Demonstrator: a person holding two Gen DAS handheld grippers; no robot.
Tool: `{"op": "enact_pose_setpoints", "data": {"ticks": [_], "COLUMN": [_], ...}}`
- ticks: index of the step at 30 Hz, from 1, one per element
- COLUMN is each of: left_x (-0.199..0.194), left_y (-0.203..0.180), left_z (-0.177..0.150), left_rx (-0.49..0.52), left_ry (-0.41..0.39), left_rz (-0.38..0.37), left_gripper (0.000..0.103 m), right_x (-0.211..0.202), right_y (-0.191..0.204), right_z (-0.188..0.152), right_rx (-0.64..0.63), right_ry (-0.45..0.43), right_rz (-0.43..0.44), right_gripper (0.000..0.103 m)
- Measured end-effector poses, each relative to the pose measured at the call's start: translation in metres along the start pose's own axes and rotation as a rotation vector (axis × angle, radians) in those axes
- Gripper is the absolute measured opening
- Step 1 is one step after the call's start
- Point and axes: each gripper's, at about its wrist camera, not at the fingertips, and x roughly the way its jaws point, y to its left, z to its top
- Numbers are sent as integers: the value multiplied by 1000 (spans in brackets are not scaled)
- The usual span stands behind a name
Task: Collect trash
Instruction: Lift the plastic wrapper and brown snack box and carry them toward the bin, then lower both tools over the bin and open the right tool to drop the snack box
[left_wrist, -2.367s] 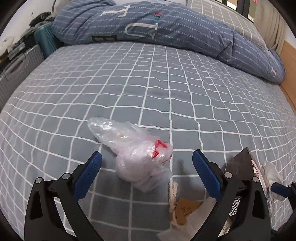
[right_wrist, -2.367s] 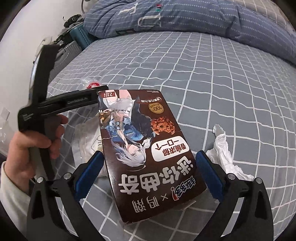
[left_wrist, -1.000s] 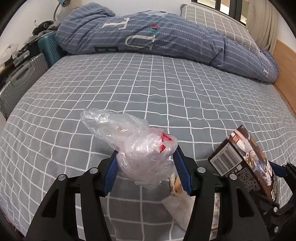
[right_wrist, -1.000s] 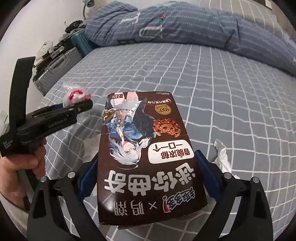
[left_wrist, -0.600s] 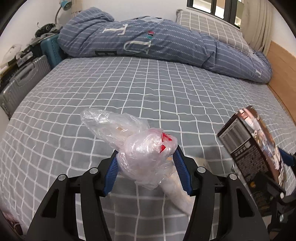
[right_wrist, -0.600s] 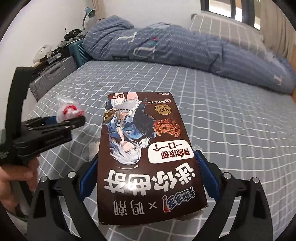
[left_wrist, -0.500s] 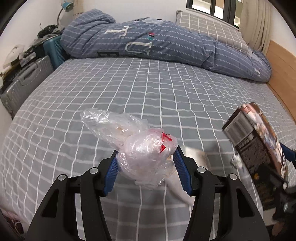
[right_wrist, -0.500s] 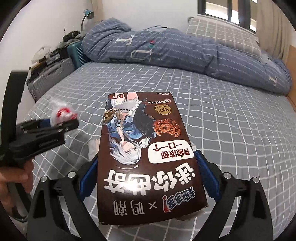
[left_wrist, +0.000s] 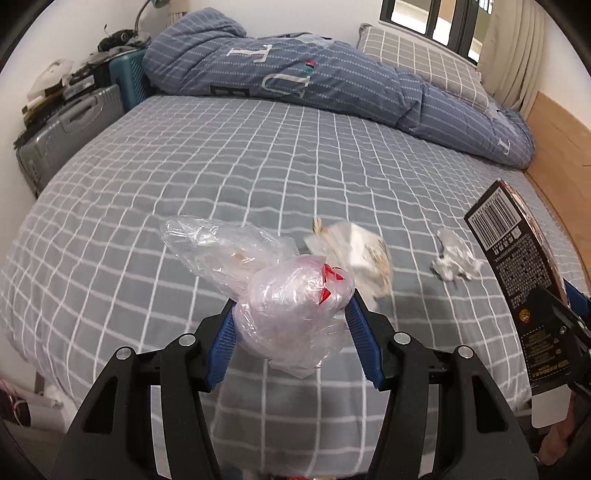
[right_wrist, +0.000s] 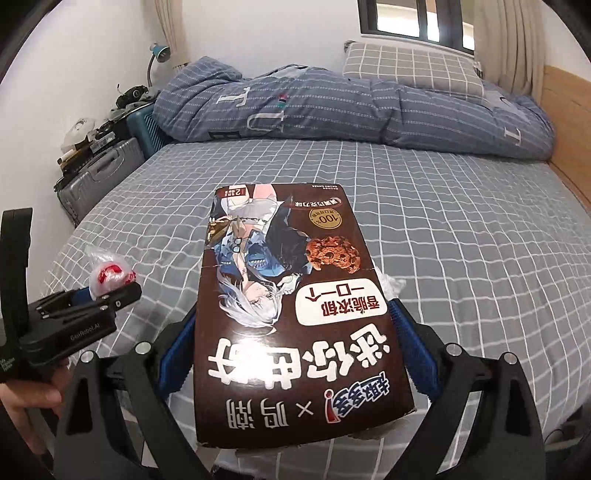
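My left gripper (left_wrist: 291, 321) is shut on a crumpled clear plastic bag (left_wrist: 291, 299) with red print, held above the near edge of the bed. My right gripper (right_wrist: 291, 332) is shut on a brown cookie box (right_wrist: 280, 295), its blue pads pressing both long sides. The same box (left_wrist: 517, 266) shows at the right of the left wrist view, and the bag (right_wrist: 109, 277) shows at the left of the right wrist view. On the grey checked bedsheet (left_wrist: 258, 155) lie a flat white-and-brown wrapper (left_wrist: 354, 247) and a crumpled white tissue (left_wrist: 454, 258).
A rolled blue quilt (left_wrist: 332, 81) and a checked pillow (left_wrist: 417, 62) lie across the far end of the bed. Grey and teal suitcases (left_wrist: 70, 129) stand at the left side. A wooden board (left_wrist: 561, 125) runs along the right. A hand (right_wrist: 29, 398) holds the left gripper.
Both grippers have drawn back from the bed and risen, keeping the bag and the box. The wrapper and the tissue now lie farther out ahead on the sheet.
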Motion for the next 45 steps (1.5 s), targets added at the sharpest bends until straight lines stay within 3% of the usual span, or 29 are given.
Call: {"op": "enact_pose_setpoints", "data": {"ticks": [14,45], "left_x": [-41,-121], "left_y": [-15,-34], "left_z": [-49,-132], "left_rx": [-12,20], "left_ry": [29,15], "left_rz": [-10,-10], "left_gripper": [56,56], "right_x": [-54,-140], "right_y": [4,18], "right_z": [-29,-119], "right_rx": [0,11], "right_ry": [6,10], "right_rz": [-20,-70], "right_gripper": [90,90]}}
